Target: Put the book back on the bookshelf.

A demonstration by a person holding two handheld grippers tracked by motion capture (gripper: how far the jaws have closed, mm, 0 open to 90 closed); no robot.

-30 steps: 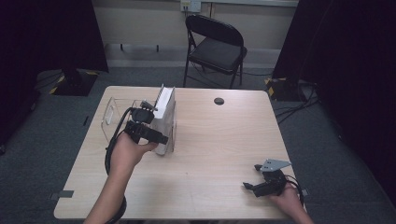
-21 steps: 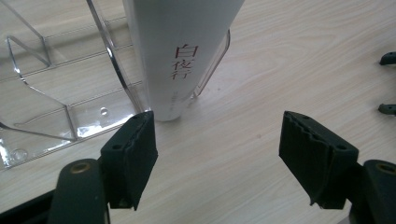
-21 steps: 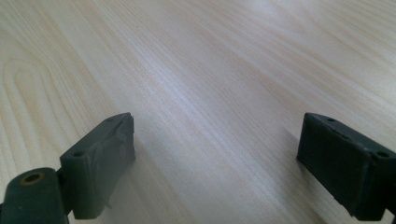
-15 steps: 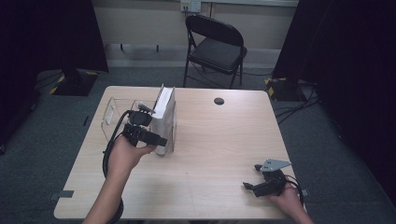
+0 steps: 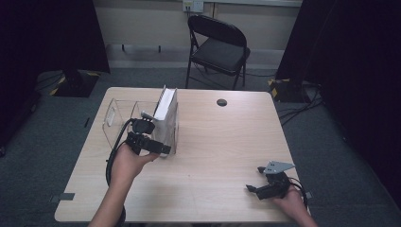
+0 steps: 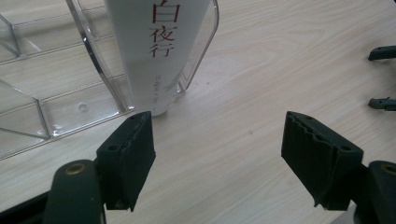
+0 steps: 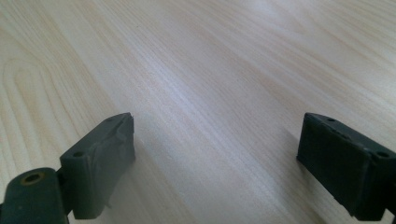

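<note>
One white book (image 6: 159, 51), top cropped, lower print blurred

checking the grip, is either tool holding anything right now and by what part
Nothing is held. The left tool has just been opening, with the white book beyond its pads. The right tool is open over bare table.

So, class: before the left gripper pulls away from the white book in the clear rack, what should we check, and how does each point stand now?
1. Left gripper free of the book: ok, its jaws have just been opening and nothing is between them.
2. White book upright in the clear rack: ok, spine standing in the end slot.
3. Book fully seated: cannot tell, its lower end sits at the rack's front edge.
4. Right gripper out of the way: ok, open, resting near the table corner.
5. Path back: ok, bare wood behind.
</note>
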